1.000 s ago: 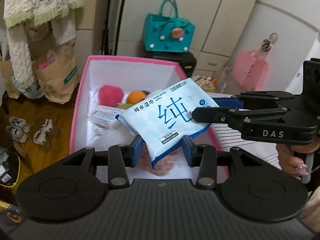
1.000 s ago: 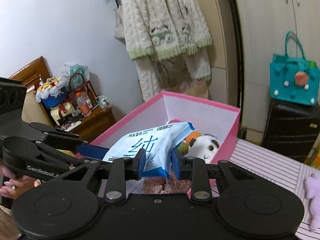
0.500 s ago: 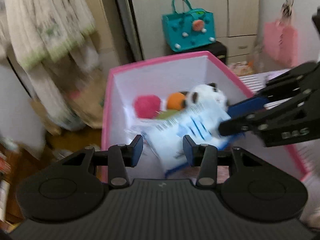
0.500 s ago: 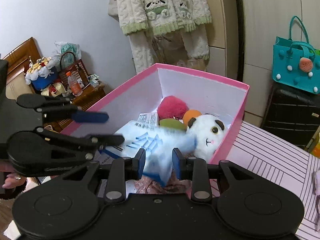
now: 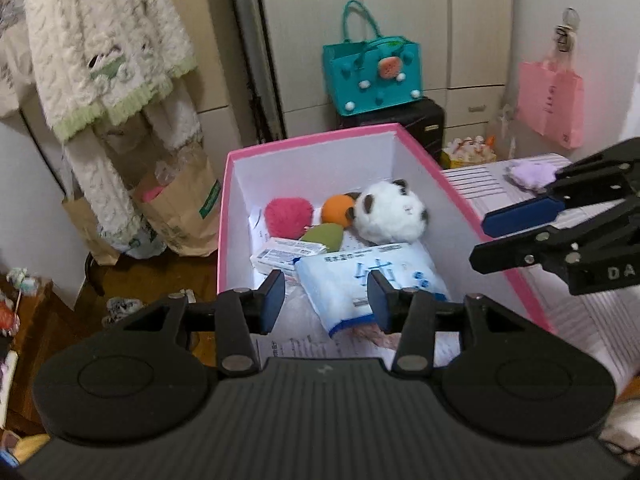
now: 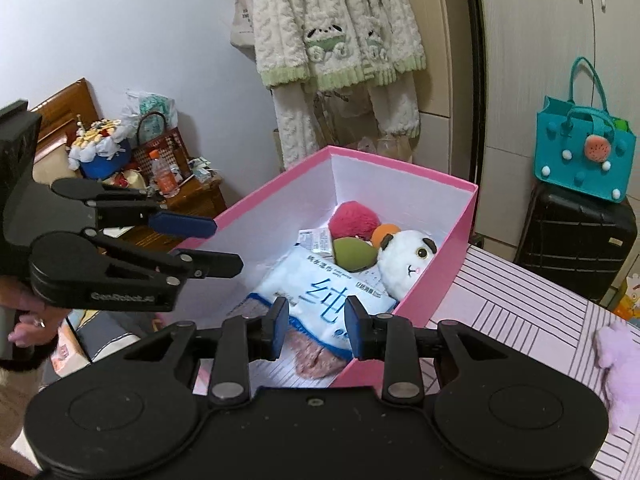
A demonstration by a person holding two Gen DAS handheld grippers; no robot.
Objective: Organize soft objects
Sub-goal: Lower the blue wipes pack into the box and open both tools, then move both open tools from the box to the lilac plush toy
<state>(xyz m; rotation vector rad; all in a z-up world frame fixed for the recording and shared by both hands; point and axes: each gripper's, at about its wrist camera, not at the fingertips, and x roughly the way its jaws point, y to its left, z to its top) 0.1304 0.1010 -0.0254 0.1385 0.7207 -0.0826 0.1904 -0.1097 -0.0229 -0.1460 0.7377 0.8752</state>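
Pale-blue plastic wet-wipe pack (image 6: 320, 288) lies inside the pink cardboard box (image 6: 452, 248), frame centre, beside the white panda plush (image 6: 408, 260). Left gripper (image 5: 326, 296) jaws are opening, empty; right gripper (image 6: 316, 320) parted, gripping nothing.

Left gripper (image 5: 326, 296) above near end of pink box (image 5: 308, 147), jaws opening, nothing gripped between pads. Wet-wipes pack (image 5: 372, 280) lies flat on box floor just beyond. Behind it: small white packet (image 5: 286, 251), red pompom (image 5: 288, 216), green ball (image 5: 325, 236), orange ball (image 5: 338, 210), panda plush (image 5: 390, 212). Right gripper (image 5: 496, 240) enters from right over the box's rim, empty. Teal bag (image 5: 372, 76) on black suitcase (image 5: 430, 120) behind.
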